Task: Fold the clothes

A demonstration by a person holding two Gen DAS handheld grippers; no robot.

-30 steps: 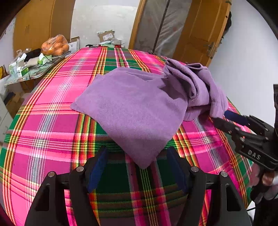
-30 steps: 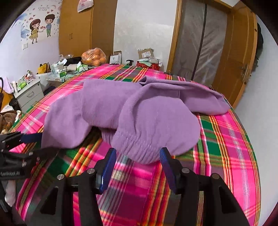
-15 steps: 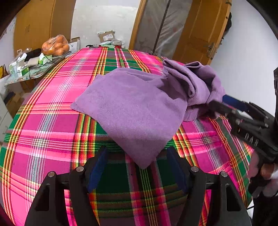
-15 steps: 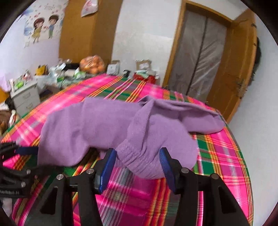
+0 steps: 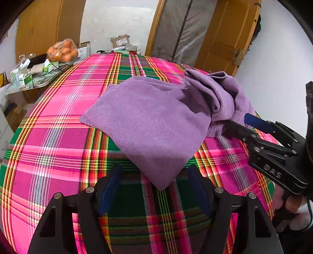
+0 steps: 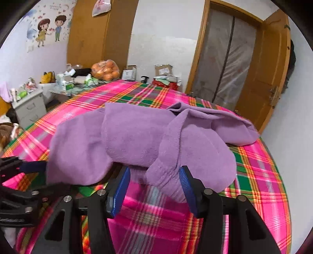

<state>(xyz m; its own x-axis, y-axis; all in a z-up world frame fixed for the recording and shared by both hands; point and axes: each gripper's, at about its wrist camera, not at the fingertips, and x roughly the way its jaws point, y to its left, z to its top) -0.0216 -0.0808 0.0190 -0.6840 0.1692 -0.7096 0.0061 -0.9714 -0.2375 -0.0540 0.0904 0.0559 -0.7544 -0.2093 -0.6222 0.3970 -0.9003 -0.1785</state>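
Purple garment (image 6: pixel 137 136) between open right fingers (image 6: pixel 121 187)

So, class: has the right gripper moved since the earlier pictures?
Yes. In the left wrist view the right gripper has advanced toward the purple fleece garment, now reaching its bunched cuff.

**Little Lettering to Be Read**

From where I stood, the only clear letters were "DAS", raised in the black body of the right gripper (image 5: pixel 237 122), on its side behind the blue-padded fingers. The left gripper (image 6: pixel 33 175) carried a line of small embossed print low on its frame, too blurred to make out. Far ahead of both grippers, a cardboard box (image 5: pixel 120 40) bore a white shipping label, and a red-and-white sheet (image 6: pixel 101 6) hung on the wardrobe; the print on both was too small to read.
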